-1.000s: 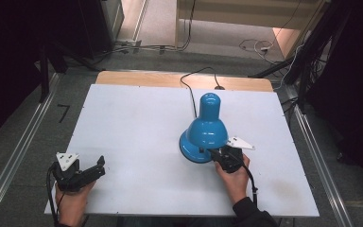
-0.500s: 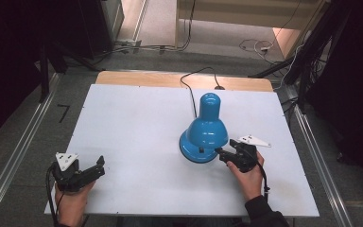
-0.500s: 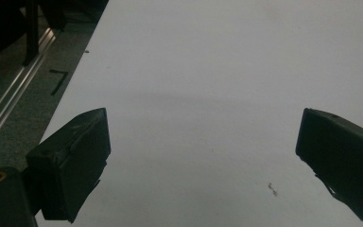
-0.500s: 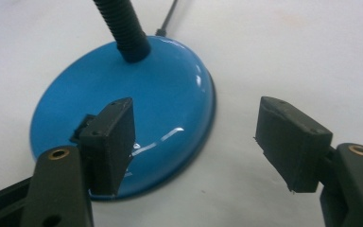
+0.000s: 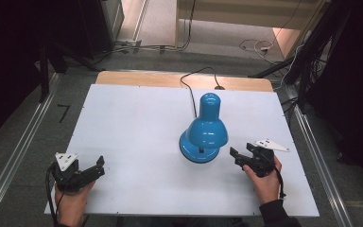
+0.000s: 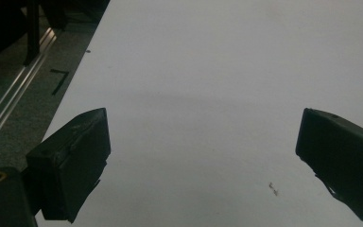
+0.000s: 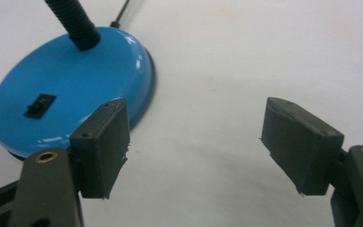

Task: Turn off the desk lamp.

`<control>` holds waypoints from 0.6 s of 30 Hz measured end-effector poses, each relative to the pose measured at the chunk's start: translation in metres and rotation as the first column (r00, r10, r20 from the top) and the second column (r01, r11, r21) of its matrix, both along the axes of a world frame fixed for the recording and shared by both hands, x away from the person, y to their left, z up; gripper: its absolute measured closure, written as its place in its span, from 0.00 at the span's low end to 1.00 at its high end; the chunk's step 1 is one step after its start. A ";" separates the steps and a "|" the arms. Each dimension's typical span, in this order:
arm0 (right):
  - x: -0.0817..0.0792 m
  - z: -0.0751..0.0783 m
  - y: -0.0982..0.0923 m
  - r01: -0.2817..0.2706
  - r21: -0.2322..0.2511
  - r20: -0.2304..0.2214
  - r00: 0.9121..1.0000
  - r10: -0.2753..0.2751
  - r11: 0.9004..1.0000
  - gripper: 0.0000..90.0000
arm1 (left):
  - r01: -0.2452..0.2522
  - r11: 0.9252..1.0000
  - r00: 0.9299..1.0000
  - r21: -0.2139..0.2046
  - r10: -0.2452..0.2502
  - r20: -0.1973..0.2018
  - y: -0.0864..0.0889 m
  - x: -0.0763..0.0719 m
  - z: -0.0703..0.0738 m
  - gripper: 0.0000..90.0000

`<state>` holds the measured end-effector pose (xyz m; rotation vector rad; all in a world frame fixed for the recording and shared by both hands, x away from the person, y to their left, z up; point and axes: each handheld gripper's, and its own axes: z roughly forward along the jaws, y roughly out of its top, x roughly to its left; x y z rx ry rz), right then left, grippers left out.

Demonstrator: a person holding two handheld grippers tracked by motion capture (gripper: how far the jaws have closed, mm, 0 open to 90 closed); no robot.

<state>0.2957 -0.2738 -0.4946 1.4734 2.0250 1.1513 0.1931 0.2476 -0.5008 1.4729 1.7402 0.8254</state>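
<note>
I see my right gripper [image 5: 240, 156] gaping wide beside the glossy blue metal desk lamp [image 5: 204, 136]; my left gripper [image 5: 94, 168] gapes wide too.

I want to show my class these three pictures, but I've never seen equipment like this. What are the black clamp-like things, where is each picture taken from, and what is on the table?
No robot here: a person sits at a white table and holds a hand tool in each hand, each with two black jaws that open and close. The wide picture comes from a camera above, looking down. In it the left gripper sits near the table's front left corner, the right gripper just beside a blue desk lamp. The other two pictures come from small cameras riding on the tools, looking out between their jaws. The left one sees bare table; the right one sees the lamp's round base with its black switch. Both grippers are open and hold nothing.
</note>
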 end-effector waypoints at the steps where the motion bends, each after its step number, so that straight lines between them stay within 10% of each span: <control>1: -0.001 0.000 -0.004 0.007 -0.003 0.000 1.000 -0.007 1.000 0.25 | -0.001 1.000 1.000 0.000 0.001 0.000 0.000 0.000 0.000 0.05; 18: -0.020 0.000 -0.073 0.152 -0.032 -0.004 0.988 -0.152 0.988 0.24 | 0.002 1.000 1.000 0.006 -0.002 -0.008 -0.001 0.000 0.000 0.05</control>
